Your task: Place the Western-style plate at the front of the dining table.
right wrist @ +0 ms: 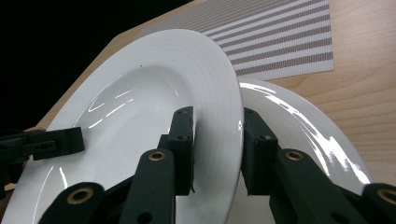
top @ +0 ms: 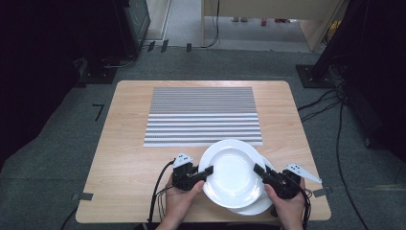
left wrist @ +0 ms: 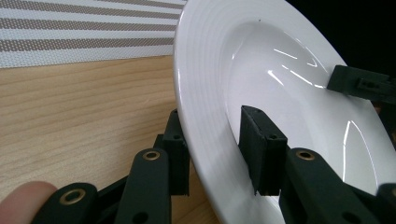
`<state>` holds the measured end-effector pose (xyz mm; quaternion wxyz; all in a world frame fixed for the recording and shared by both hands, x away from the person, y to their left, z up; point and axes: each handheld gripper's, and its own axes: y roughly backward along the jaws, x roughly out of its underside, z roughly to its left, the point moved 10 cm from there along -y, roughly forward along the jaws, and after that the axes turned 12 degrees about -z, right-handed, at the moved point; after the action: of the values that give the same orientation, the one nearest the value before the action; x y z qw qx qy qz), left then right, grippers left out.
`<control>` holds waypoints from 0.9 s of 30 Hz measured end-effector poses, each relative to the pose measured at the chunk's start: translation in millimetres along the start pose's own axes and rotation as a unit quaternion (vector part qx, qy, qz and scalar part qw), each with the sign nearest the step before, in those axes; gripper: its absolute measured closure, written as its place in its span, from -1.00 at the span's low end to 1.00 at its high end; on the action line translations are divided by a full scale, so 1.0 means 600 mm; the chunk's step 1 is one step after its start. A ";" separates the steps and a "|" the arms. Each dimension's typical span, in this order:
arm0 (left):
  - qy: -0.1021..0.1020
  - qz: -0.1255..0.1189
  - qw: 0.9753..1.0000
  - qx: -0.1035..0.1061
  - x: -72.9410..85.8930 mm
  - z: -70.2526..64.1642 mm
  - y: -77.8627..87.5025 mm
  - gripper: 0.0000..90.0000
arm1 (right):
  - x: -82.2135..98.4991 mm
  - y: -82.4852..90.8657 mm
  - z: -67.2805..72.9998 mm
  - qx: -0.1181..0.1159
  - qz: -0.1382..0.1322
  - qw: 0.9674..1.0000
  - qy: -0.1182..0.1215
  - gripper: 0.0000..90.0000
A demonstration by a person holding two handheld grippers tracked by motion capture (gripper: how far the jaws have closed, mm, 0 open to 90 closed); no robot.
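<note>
A white deep plate [top: 232, 172] is held tilted over a second white plate [top: 257, 206] that lies on the table near its front edge. My left gripper [top: 207, 171] is shut on the upper plate's left rim, one jaw under it and one inside it [left wrist: 217, 140]. On the opposite rim my right gripper [top: 258, 169] is shut the same way [right wrist: 217, 140]. In the right gripper view the upper plate [right wrist: 140, 107] leans above the lower plate [right wrist: 299, 126]. The left gripper view shows the upper plate's glossy bowl [left wrist: 280, 84].
A grey-and-white striped placemat [top: 203, 115] covers the middle and back of the wooden table [top: 124, 158]. Bare wood lies to the left of the plates. Cables and dark equipment stands surround the table on the carpet.
</note>
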<state>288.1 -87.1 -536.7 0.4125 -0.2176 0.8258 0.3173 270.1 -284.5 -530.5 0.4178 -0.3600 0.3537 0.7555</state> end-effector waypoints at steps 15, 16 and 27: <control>0.022 -0.001 1.000 0.015 -0.008 -0.003 0.007 0.61 | -0.002 -0.003 0.012 0.021 -0.019 0.999 0.018 0.55; 0.022 -0.001 1.000 0.016 -0.009 -0.002 0.008 0.62 | -0.002 -0.004 0.014 0.021 -0.017 0.999 0.017 0.55; 0.018 -0.021 0.999 0.023 -0.047 0.005 0.022 0.68 | -0.026 -0.024 0.039 0.004 -0.020 1.000 0.022 0.54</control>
<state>297.3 -72.7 -510.3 0.4090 -0.2309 0.8352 0.2861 283.2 -265.1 -509.7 0.4263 -0.3822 0.3582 0.7374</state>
